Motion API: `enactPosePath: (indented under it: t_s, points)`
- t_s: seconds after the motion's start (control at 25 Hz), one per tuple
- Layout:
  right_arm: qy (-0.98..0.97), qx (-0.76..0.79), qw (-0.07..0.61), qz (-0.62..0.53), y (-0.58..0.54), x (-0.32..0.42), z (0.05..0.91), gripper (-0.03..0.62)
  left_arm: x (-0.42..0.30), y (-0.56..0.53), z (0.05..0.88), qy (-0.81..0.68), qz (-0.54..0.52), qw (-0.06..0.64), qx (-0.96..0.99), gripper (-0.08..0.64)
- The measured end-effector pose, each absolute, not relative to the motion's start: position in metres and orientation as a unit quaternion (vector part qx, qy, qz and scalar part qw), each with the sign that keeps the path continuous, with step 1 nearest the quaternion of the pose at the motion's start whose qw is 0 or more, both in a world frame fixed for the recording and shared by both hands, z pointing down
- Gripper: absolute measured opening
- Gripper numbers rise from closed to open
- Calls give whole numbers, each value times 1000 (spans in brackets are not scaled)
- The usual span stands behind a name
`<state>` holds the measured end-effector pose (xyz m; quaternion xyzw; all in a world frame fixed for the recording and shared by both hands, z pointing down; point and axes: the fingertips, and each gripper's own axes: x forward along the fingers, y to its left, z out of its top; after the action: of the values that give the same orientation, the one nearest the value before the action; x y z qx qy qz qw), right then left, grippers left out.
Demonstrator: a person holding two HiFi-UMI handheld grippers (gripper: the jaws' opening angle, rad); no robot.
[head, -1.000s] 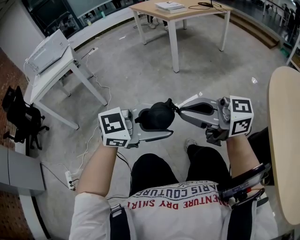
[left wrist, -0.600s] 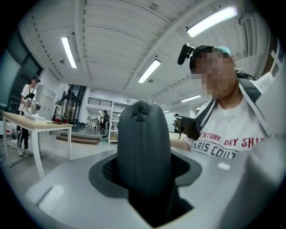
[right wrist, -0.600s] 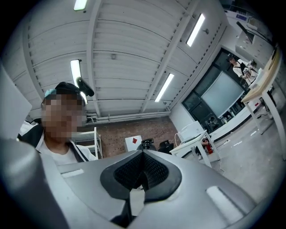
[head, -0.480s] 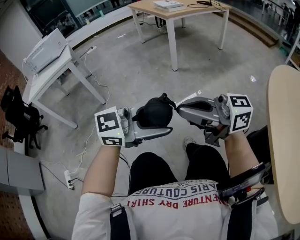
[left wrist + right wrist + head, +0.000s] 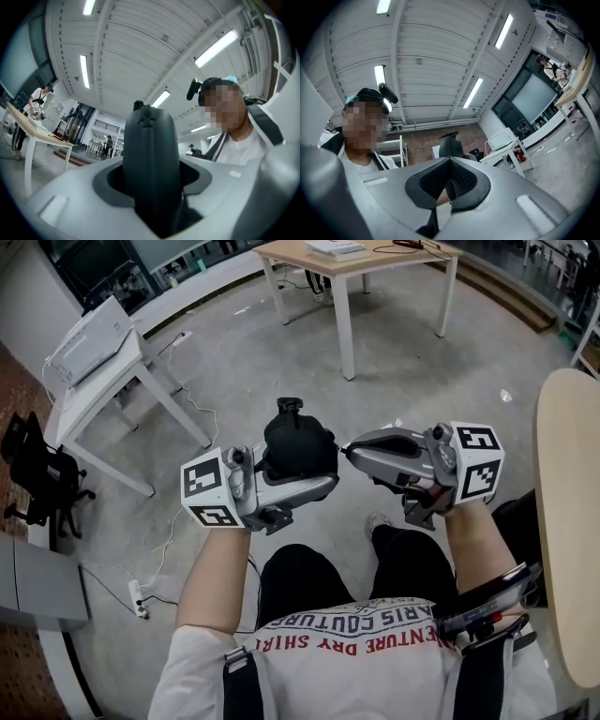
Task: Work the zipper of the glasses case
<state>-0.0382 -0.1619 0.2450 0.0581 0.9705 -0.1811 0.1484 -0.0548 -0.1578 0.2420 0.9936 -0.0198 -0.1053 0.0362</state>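
In the head view the black glasses case (image 5: 298, 448) stands nearly upright over the person's lap, with a small loop at its top. My left gripper (image 5: 314, 470) is shut on the case's lower part. In the left gripper view the case (image 5: 151, 164) fills the gap between the jaws of my left gripper (image 5: 152, 192). My right gripper (image 5: 347, 448) is shut, its tip right beside the case's right edge. In the right gripper view a thin dark tab, seemingly the zipper pull (image 5: 447, 191), sits pinched in my right gripper (image 5: 449, 187). Beyond the tips the case (image 5: 451, 146) shows edge-on.
A wooden table (image 5: 375, 261) stands ahead and a white table (image 5: 103, 362) with a printer on it at the left. A round tabletop edge (image 5: 562, 521) is close on the right. A black chair (image 5: 37, 474) and a power strip (image 5: 141, 598) with cables are on the floor at the left.
My left gripper has risen and tipped upward, which swung the case from lying flat to nearly upright. My right gripper has hardly moved and stays shut.
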Motion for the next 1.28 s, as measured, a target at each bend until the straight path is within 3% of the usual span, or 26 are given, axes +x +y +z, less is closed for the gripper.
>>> enactPosePath:
  t_s: [0.64,0.84,1.28]
  points:
    - [976,37,136,-167,-165,-41,249,0,-70,-171,209,-34,-242,92,965,247]
    - [979,31,121,-164,-165,-45,255,0,-94,-184,184,-41,-330,120,936,247]
    - [972,21,159,-174,-171,-37,249,0,-97,-198,170,-71,-394,155,903,249]
